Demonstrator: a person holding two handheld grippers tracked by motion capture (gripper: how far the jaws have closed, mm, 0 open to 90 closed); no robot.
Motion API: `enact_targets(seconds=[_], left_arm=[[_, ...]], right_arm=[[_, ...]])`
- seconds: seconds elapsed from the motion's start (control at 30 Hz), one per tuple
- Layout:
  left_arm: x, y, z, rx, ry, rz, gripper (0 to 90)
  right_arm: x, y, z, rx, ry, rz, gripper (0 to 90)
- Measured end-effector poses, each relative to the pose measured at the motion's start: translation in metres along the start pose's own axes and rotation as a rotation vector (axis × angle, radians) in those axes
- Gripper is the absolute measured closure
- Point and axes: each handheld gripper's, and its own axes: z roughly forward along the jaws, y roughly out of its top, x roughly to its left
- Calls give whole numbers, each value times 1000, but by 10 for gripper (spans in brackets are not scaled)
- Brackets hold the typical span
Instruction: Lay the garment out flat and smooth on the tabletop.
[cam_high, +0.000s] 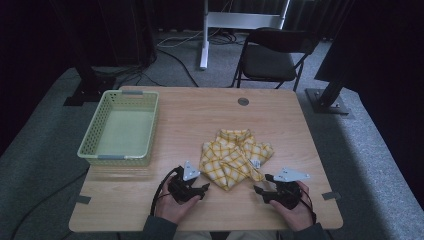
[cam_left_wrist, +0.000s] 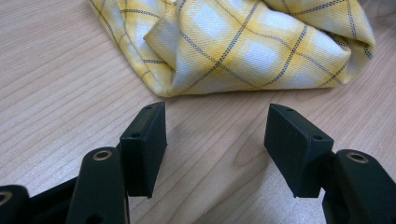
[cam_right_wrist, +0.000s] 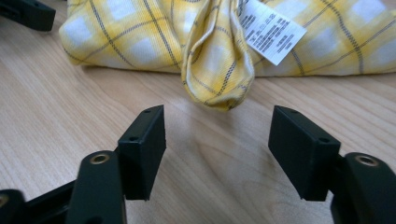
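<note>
A crumpled yellow plaid cloth lies on the wooden table, right of centre near the front. My left gripper rests low on the table just left of the cloth's near corner, jaws open and empty; in the left gripper view the cloth sits a short way beyond the tips. My right gripper stands open and empty just right of that corner. In the right gripper view a folded tip of the cloth hangs just ahead of the gap, with a white label behind it.
A pale green mesh basket stands empty at the table's left. A round grommet sits near the far edge. Beyond the table are a black folding chair, a white stand and cables on grey carpet.
</note>
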Motion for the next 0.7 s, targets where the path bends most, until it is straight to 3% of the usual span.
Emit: enact_targets(seconds=[0.17,0.27,0.5,0.7], left_arm=[[-2,-2,0,-5,15,12,384],[0,-2,-1,-7,7,2,384],[1,-2,-1,-5,7,-2,365],[2,-2,0,-6,-1,-9,353]], right_arm=[[0,0,-1,-13,-17,10,262],[0,-1,-2,-15,21,29,265],[2,4,-7,-45,-31,0,267],[3,10,-12,-52,-44,-23,284]])
